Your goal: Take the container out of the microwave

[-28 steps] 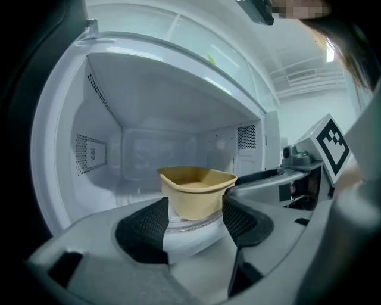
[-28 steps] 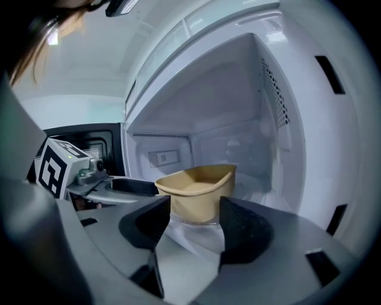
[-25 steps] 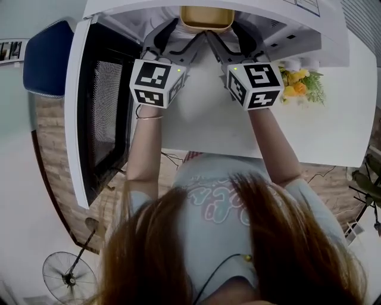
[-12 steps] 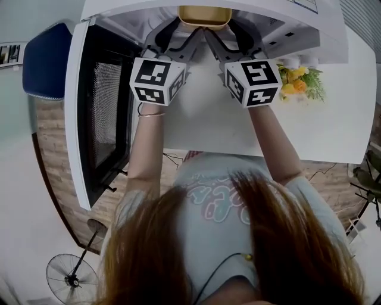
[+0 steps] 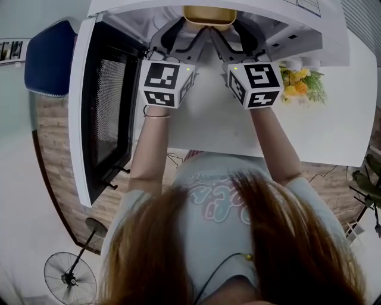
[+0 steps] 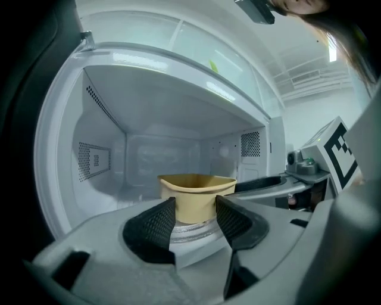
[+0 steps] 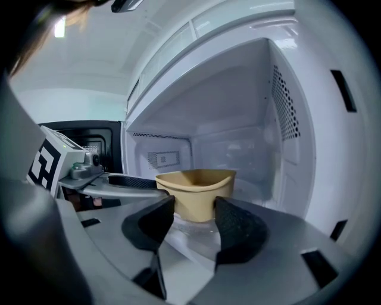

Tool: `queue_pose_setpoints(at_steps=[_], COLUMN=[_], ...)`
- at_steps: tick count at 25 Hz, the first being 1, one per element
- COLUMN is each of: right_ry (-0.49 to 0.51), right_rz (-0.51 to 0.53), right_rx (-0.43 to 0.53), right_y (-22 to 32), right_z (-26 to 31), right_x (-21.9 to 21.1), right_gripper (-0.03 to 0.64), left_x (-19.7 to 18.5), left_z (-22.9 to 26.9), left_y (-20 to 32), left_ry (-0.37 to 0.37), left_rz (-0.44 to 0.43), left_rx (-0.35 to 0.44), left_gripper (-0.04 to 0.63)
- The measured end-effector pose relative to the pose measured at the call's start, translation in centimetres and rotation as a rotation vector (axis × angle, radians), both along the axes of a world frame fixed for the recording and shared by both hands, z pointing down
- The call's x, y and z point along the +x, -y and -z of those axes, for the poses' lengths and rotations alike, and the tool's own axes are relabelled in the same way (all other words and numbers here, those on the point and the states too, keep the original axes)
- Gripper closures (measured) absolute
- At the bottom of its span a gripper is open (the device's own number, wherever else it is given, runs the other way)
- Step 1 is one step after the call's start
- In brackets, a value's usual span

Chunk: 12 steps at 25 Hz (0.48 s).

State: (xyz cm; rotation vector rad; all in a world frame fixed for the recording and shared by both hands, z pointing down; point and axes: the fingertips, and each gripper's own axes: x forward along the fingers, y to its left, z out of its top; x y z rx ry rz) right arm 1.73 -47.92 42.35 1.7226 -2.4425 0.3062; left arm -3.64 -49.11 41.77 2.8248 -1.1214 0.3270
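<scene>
- My left gripper [image 6: 195,205] reaches level into the open microwave [image 6: 149,89]; its jaws are apart and closing, visibly narrower than a second ago.
- My right gripper [image 7: 194,205] reaches in beside it from the right; its jaws are also apart and closing, the change from a second ago being slighter.
- The container [image 5: 208,16], a tan tub with a flared rim, stands upright on the glass turntable [image 6: 190,229] in the middle of the cavity; it has kept its place since the earlier frames.
- In each gripper view the container shows in the gap between the dark ribbed pads [image 6: 156,223]; I cannot tell whether any pad touches its wall.
- In the head view the left marker cube [image 5: 166,82] sits a little nearer the right marker cube [image 5: 256,83] than it did a second ago; the right cube is where it was.
- The microwave door [image 5: 104,107] hangs swung fully open at my left, as before.
- The microwave rests on a white table [image 5: 321,131]; yellow flowers [image 5: 300,83] stand on it just right of the oven.
- A blue chair [image 5: 50,59] stands beyond the door; a floor fan [image 5: 70,277] is at lower left.
</scene>
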Motion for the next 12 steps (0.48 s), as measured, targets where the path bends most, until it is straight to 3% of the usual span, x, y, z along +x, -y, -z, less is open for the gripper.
queue_pose_setpoints(at_steps=[12], right_ry=[-0.001], right_rz=[0.014], right_rx=[0.02], right_y=[-0.9], right_z=[1.1], right_x=[-0.4], right_gripper=[0.419], left_x=[-0.5], left_z=[1.0], left_y=[-1.0], left_ry=[-0.006], left_rz=[0.039], left_rx=[0.02], left_gripper=[0.387])
